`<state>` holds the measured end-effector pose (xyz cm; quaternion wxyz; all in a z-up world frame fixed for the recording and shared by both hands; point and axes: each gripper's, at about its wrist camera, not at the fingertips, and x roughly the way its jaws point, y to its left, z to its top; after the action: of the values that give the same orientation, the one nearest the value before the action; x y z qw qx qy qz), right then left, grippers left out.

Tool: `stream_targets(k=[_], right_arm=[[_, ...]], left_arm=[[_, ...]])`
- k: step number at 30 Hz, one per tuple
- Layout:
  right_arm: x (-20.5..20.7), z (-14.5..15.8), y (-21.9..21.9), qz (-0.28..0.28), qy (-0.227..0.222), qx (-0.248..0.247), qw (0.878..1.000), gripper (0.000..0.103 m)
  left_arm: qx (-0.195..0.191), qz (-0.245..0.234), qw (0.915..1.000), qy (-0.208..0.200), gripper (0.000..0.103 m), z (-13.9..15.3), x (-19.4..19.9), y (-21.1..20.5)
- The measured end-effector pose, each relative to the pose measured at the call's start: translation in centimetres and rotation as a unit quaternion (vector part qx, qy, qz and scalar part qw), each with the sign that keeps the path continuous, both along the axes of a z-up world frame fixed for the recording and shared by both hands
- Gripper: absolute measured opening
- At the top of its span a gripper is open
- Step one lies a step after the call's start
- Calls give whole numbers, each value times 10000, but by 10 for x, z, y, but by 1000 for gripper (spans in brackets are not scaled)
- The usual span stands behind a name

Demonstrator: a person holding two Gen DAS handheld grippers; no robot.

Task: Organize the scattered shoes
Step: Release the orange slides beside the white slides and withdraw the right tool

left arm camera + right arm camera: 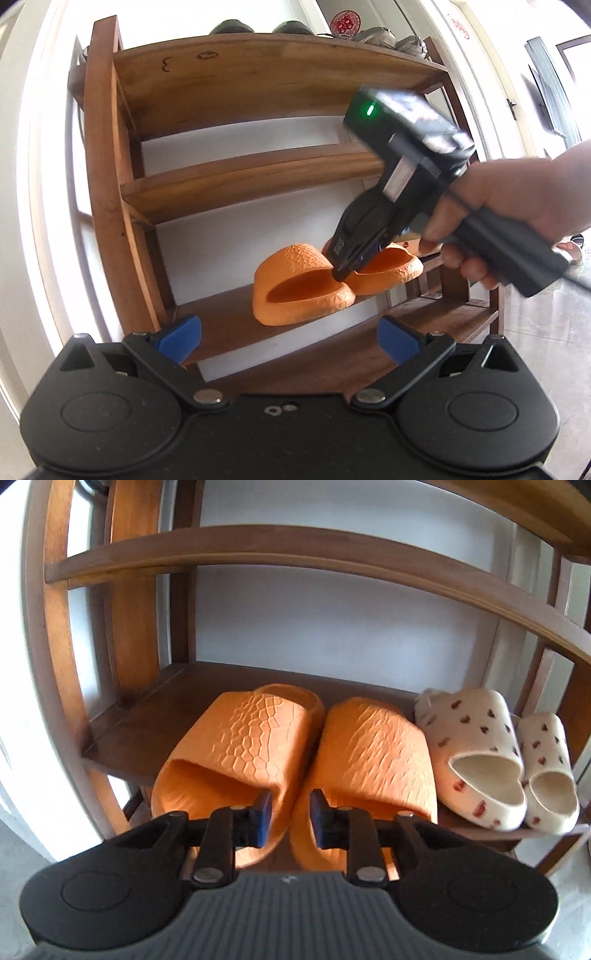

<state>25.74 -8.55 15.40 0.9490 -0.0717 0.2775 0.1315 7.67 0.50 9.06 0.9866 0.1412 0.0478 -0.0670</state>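
Tongs, right: blue pads set a narrow gap apart, over the seam between the two orange slippers; nothing visibly clamped between them in the right wrist view. In the left wrist view the same tool's tip sits at the inner heel edge of the left orange slipper, touching or just above it; contact cannot be settled. Tongs, left: spread wide, empty, held back from the shelf front and lower than the slippers.

Key relation: both orange slippers lie straight ahead of the right tongs, heel openings toward the tool, toes toward the back wall. Long axes run front to back, roughly parallel. The right orange slipper lies just beside its mate, sides touching or nearly so. Right hand is plainly the nearer one; left tongs are well apart from the pair.

Count:
- orange slippers: 2, side by side on a lower board of the wooden shoe rack
- cream slippers with red spots: 2, same board, to the right of the orange pair, heels also forward
- dark shoes on the rack top: at least 2 seen, more greyish ones beside them; exact number unclear.

Judgement: orange pair already lies on the shelf as a tidy pair. Scene fits either a release just after placing or a closing-in to adjust.
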Motion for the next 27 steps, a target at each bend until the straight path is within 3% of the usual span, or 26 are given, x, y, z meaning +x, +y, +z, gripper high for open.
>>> stream_targets(k=[8,11,12,13,15,17,19,23,27], right_arm=[[52,2,6,-279,-98,-97,9995,20],[51,12,-1,-302,-63,38,9995,25],[39,14,-4,-244,-122,166,9995,29],[27,15,-7,-188,-180,296,9992,45],[-16,13,-29,-271,-254,687,9969,65],[-54,4,-52,-386,-295,993,9939,69],[-89,-17,-78,-552,-282,1195,9909,84],[-144,-47,-133,-1248,-295,1490,9805,92],[-168,-47,-167,-1582,-394,1320,9777,93]], left_arm=[[-57,131,9999,80,102,2,3,3],[-37,113,9999,31,102,8,0,4],[-41,126,9999,15,102,10,0,5],[-45,139,9999,-1,102,11,0,5],[-77,184,9998,60,102,16,2,3],[-126,252,9995,172,102,20,5,-2],[-174,333,9991,219,102,24,6,-11],[-225,390,9983,362,103,29,11,-36],[-442,404,9963,614,103,38,23,-73]])
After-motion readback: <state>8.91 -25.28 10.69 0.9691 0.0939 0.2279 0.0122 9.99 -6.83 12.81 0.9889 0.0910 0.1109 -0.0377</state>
